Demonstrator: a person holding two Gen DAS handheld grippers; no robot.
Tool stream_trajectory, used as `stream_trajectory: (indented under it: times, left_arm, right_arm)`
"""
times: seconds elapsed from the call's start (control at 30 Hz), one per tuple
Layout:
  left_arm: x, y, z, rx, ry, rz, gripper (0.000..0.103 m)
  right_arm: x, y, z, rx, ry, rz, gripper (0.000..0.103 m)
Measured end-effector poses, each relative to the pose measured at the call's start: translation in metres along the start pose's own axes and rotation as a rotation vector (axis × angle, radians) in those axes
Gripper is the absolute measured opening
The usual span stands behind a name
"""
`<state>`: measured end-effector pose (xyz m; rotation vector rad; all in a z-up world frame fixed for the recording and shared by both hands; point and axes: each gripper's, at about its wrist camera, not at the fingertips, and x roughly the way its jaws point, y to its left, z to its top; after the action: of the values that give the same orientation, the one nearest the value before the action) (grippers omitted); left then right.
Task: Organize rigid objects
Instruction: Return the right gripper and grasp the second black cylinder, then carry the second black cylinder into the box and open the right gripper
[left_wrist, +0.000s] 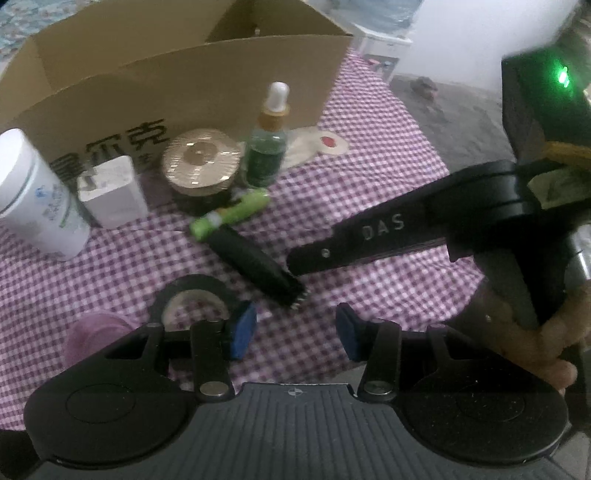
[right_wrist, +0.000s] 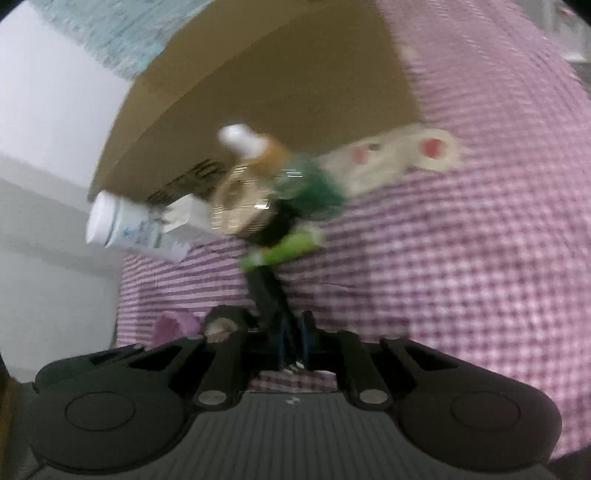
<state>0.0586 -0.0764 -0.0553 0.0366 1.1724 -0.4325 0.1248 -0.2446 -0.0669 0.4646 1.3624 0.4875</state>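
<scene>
Trimmer (left_wrist: 258, 264), black, is pinched at its toothed end by the right claw (right_wrist: 293, 341); lift it level toward the cardboard box (left_wrist: 177, 74), left claw (left_wrist: 295, 332) spread, empty.

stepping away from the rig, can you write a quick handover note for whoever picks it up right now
Right gripper: shut on the near end of the black trimmer, which lies on the checked cloth.
Left gripper: open, holding nothing, above the cloth.
On the cloth before the cardboard box: white jar, white charger, gold-lidded jar, dropper bottle, green tube, black tape roll.
Done: nothing visibly boxed; the box interior is hidden.
Left: lift the trimmer, then sort the rest.
</scene>
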Motion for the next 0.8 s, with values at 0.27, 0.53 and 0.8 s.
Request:
stream_trajectory:
  times: [0.27, 0.53, 0.8]
  left_arm:
    - [0.014, -0.011, 0.004, 0.027, 0.031, 0.004, 0.048]
    - [0.021, 0.001, 0.012, -0.023, 0.045, 0.025, 0.048]
    - [0.031, 0.005, 0.022, -0.05, 0.065, 0.029, 0.048]
  right_arm:
    - [-0.014, -0.054, -0.021, 0.246, -0.018, 0.131, 0.008]
    - [-0.016, -0.037, 0.003, 0.18, -0.039, 0.193, 0.012]
    - [0.018, -0.021, 0.021, 0.139, 0.032, 0.179, 0.022]
